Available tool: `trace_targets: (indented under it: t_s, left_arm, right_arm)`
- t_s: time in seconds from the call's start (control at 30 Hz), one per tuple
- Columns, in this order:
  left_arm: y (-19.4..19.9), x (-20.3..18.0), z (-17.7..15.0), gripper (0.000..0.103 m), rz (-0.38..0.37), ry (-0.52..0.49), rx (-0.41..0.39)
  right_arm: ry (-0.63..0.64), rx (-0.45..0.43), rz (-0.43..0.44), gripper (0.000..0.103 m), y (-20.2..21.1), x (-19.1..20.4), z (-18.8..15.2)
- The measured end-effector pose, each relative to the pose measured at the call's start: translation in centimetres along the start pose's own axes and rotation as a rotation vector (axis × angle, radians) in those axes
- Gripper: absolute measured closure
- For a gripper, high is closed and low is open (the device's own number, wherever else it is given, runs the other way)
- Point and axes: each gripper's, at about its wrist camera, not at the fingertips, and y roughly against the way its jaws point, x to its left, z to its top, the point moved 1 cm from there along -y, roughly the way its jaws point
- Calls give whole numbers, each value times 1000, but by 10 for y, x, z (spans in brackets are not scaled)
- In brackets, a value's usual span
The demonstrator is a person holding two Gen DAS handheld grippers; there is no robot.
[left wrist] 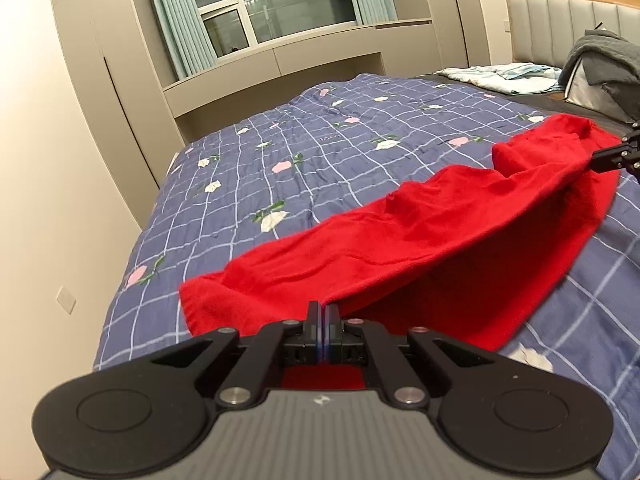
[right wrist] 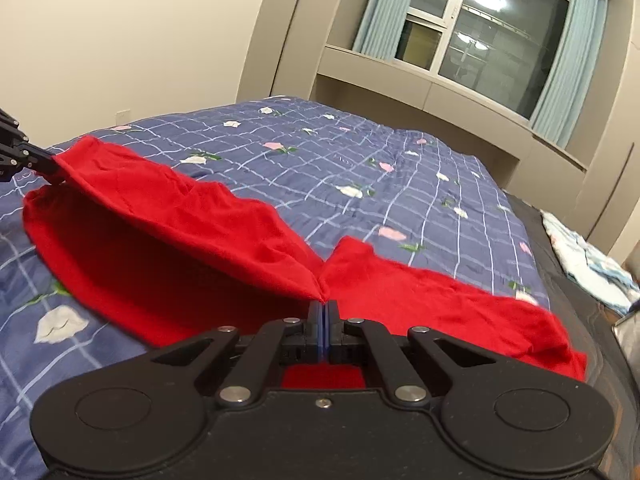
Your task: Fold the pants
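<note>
Spread over a floral checked quilt [left wrist: 280, 148], the red pants [left wrist: 400, 248] are hanging between left gripper [left wrist: 323, 307] and right gripper [right wrist: 323, 307] — both clamping cloth — folding barely underway, still unflattened

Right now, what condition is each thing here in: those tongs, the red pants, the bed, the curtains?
Left tongs: shut on the red pants' edge.
Right tongs: shut on the red pants' edge.
Red pants: lifted between both tongs, sagging, lower layer on the quilt.
Quilt: spread over the bed, slightly wrinkled.
Curtains: drawn open beside the window.
Light blue cloth: crumpled near the headboard.
</note>
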Motion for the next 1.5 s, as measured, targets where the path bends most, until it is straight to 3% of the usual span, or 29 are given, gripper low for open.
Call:
trace_targets:
  t_s: [0.3, 0.47, 0.7, 0.9, 0.97, 1.0, 1.03, 1.07, 1.1, 1.13, 1.2, 1.23, 1.3, 1.4, 1.5]
  left_arm:
    - [1, -11, -11, 103, -8, 29, 35]
    - [18, -17, -3, 103, 30, -46, -29]
    - [-11, -24, -17, 103, -5, -92, 87]
    - [-21, -27, -26, 103, -36, -67, 140]
    - [-22, -25, -26, 98, -42, -42, 150]
    - [-21, -23, -24, 90, -50, -21, 152]
    - [-20, -21, -21, 72, -61, 11, 156]
    - [-18, -19, -19, 62, -72, 43, 156]
    - [-15, -18, -15, 42, -89, 80, 149]
    - [-13, -18, -12, 30, -99, 105, 137]
    - [-10, -22, -4, 20, -113, 128, 116]
    - [-10, -26, 0, 12, -121, 126, 108]
    - [-12, -39, 11, 4, -132, 111, 87]
    - [-18, -66, 27, 1, -176, 62, 43]
    - [-26, -98, 42, 1, -232, -12, 12]
  right_arm:
    - [-72, 29, -18, 103, 1, 1, -19]
    - [-88, 14, -28, 103, 6, -2, -15]
    - [-75, 49, -10, 103, 1, 3, -23]
    - [-86, 108, 9, 103, -13, 8, -40]
    - [-101, 115, 18, 102, -16, 8, -43]
    - [-114, 111, 21, 99, -17, 7, -44]
    - [-130, 105, 25, 94, -16, 5, -45]
    - [-145, 99, 24, 85, -14, 3, -46]
    - [-159, 89, 27, 77, -12, -1, -46]
    - [-172, 80, 33, 71, -11, -5, -45]
    - [-192, 71, 25, 45, -8, -16, -45]
    - [-202, 71, 20, 38, -8, -23, -45]
    - [-237, 69, 14, 19, -9, -40, -46]
    - [-317, 70, -2, 2, -12, -71, -49]
    - [-400, 78, -13, 1, -21, -106, -52]
